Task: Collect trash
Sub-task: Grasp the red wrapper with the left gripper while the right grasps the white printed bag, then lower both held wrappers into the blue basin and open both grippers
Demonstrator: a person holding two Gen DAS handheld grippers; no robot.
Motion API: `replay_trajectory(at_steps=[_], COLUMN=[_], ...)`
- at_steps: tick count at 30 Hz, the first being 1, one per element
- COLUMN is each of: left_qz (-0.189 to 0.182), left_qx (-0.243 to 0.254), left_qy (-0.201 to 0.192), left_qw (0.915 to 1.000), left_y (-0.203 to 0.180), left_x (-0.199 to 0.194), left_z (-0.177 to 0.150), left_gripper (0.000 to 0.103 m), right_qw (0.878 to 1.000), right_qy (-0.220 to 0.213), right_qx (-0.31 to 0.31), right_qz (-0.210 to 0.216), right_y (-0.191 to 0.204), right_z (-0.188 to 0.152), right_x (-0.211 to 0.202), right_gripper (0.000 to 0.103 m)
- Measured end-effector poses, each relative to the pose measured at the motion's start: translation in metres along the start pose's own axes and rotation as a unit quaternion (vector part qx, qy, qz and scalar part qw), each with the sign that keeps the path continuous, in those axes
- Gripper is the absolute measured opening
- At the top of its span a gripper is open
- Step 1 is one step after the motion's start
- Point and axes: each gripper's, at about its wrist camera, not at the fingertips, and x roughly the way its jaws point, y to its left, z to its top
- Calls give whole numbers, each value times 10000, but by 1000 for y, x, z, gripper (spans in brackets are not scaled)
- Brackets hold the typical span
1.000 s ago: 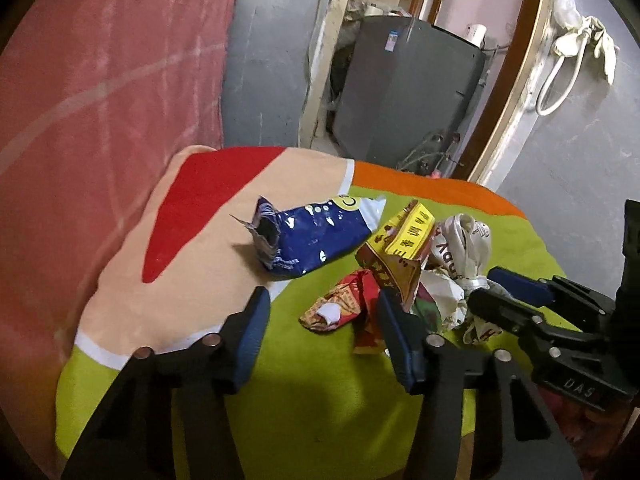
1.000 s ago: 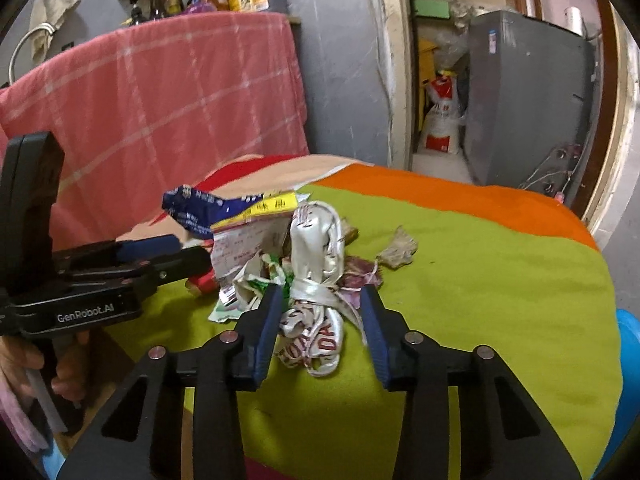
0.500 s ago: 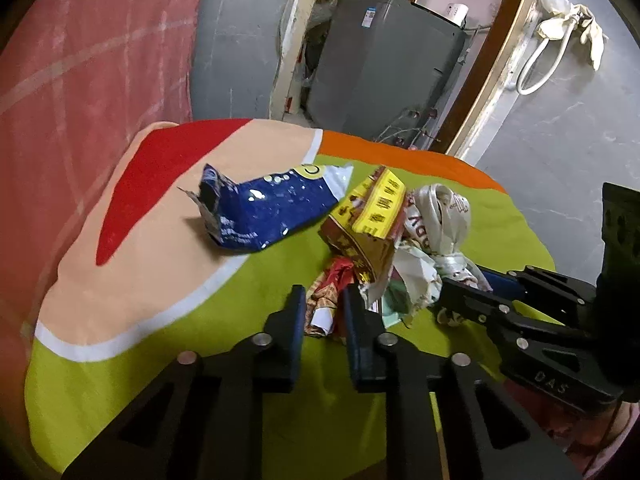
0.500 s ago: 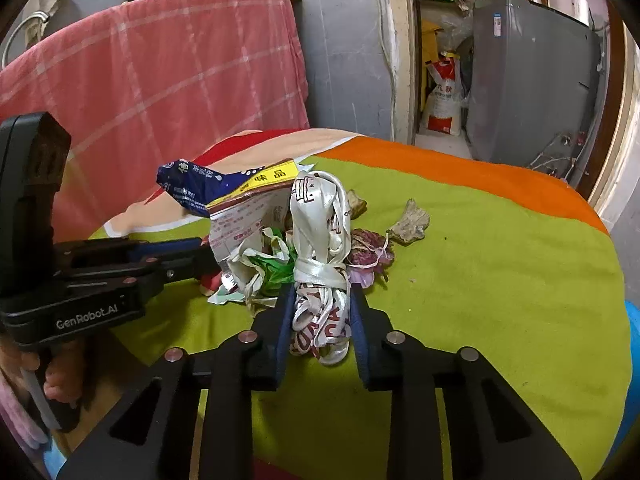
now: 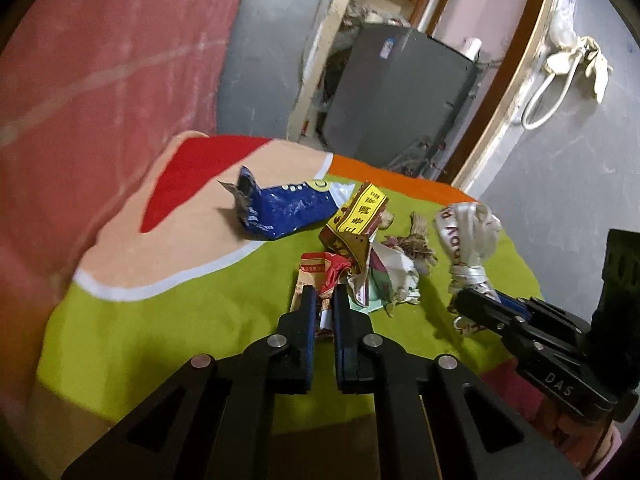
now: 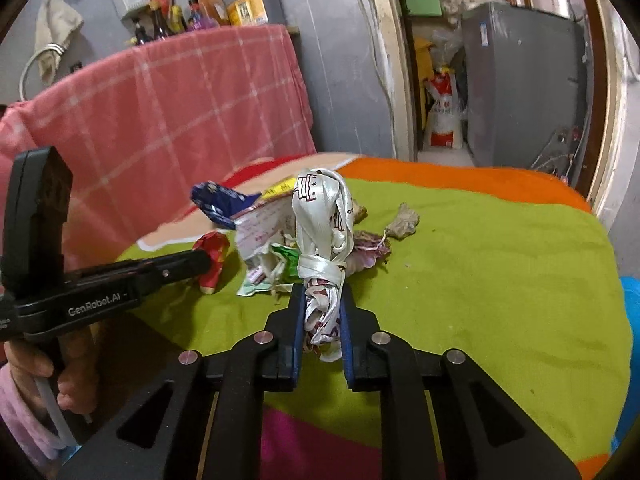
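Note:
On the colourful cloth point(image 5: 180, 320) lies a heap of trash. My left gripper point(image 5: 324, 300) has its jaws closing on a red snack wrapper point(image 5: 320, 276), pinched between the pads. The right gripper point(image 6: 322, 308) has its jaws closing on a knotted white ribbon bundle point(image 6: 320, 216), which stands up from its pads. Each gripper shows in the other's view: the right gripper point(image 5: 476, 308) with the ribbon bundle point(image 5: 468, 228), the left gripper point(image 6: 200, 260) with the red wrapper point(image 6: 214, 252). A blue snack bag point(image 5: 288, 212), a yellow-brown wrapper point(image 5: 360, 216) and crumpled paper point(image 5: 384, 280) lie loose.
A pink checked cloth point(image 6: 180, 112) hangs behind the surface, with bottles point(image 6: 240, 4) on a shelf above it. A grey cabinet point(image 6: 520, 92) stands in the doorway. A person's hand point(image 6: 76, 368) grips the left handle. Something blue point(image 6: 630, 320) shows at the right edge.
Both grippers went from open to shut, the left on the red wrapper, the right on the ribbon bundle. Both have pulled back slightly, the ribbon bundle coming away from the heap.

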Motion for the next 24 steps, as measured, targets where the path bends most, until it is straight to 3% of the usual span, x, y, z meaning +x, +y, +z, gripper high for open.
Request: replay_trajectory(at_steps=[7, 13, 17, 24], left_qz=[-46, -359, -752, -1535], left_qx=[363, 755, 936, 1265], left_qy=[-808, -1476, -1757, -1855], left_qw=[9961, 9855, 9771, 9623], left_y=[-40, -95, -139, -230], left_x=[-35, -49, -45, -14], left_z=[-7, -1, 7, 13], left_gripper=[6, 6, 6, 6], right_qw=[9965, 9837, 9716, 9490], right_qy=[-829, -1691, -2112, -2460], right_qx=[-79, -85, -3, 185], right_qz=[-115, -601, -1071, -1966], right_y=[4, -12, -38, -100], right_z=[-7, -4, -4, -14], right_x=[-47, -106, -146, -204], right_gripper=[13, 13, 13, 13])
